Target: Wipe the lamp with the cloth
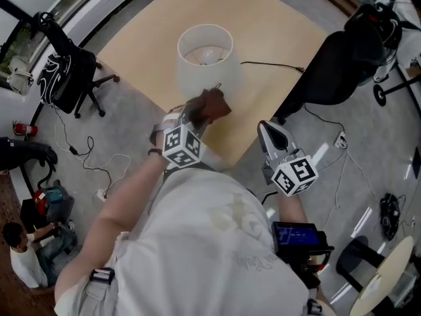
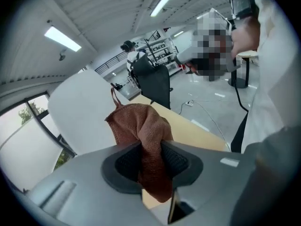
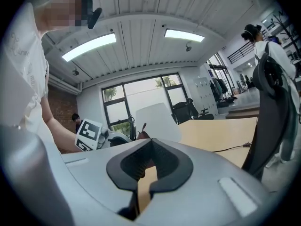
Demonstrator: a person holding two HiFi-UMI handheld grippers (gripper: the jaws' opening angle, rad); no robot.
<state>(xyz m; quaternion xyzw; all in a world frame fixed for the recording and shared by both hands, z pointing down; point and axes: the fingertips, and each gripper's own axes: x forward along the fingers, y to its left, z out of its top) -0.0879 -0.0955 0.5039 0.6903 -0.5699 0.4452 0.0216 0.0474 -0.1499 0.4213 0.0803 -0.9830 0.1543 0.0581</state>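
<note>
The pale desk [image 1: 276, 38] fills the top middle of the head view. The lamp [image 1: 205, 58] stands on it, its white shade at top centre. The brown cloth [image 1: 212, 105] sits at the shade's lower side, pinched in the left gripper's [image 2: 151, 160] jaws. The right gripper [image 3: 149, 161], at lower right, has its jaws slightly apart and empty. Light, even strokes should keep the shade from tipping.

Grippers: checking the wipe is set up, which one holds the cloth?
The left gripper: its jaws clamp the brown cloth. The right gripper has nothing between its jaws.
</note>
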